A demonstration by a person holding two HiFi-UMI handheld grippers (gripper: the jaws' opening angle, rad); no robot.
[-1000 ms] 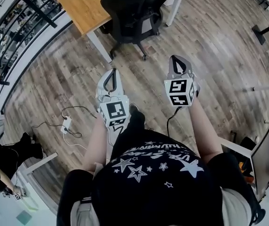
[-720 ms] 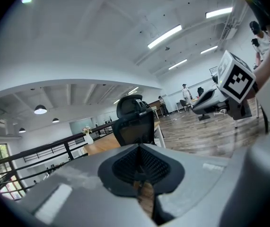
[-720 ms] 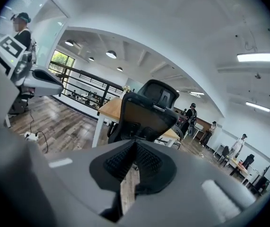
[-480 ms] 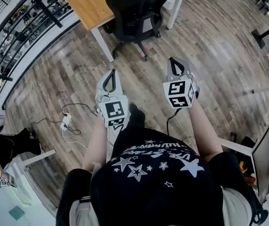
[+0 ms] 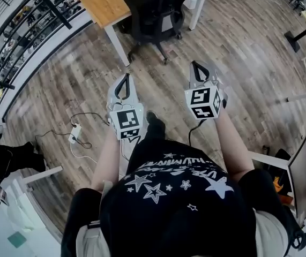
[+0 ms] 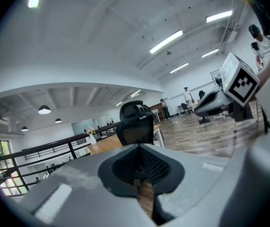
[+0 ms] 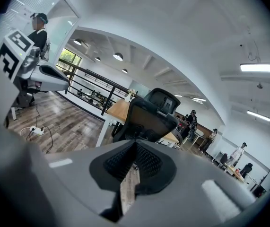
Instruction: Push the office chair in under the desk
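The black office chair [image 5: 155,9] stands at the wooden desk [image 5: 96,1], its back toward me, at the top of the head view. Both grippers are held out over the wood floor, short of the chair and not touching it. The left gripper [image 5: 124,76] is shut with nothing in it, and so is the right gripper [image 5: 196,63]. In the left gripper view the chair [image 6: 135,124] shows just past the shut left gripper [image 6: 139,146], with the right gripper [image 6: 229,91] off to the side. In the right gripper view the chair [image 7: 150,119] looms beyond the shut right gripper [image 7: 135,144].
A white desk leg [image 5: 117,44] stands left of the chair. A power strip with cables [image 5: 76,138] lies on the floor at left. A black railing [image 5: 29,15] runs along the upper left. A seated person [image 5: 2,159] is at far left; other people stand far off.
Both grippers have moved forward across the floor toward the chair, side by side. Their jaws stayed shut. The chair has not moved.
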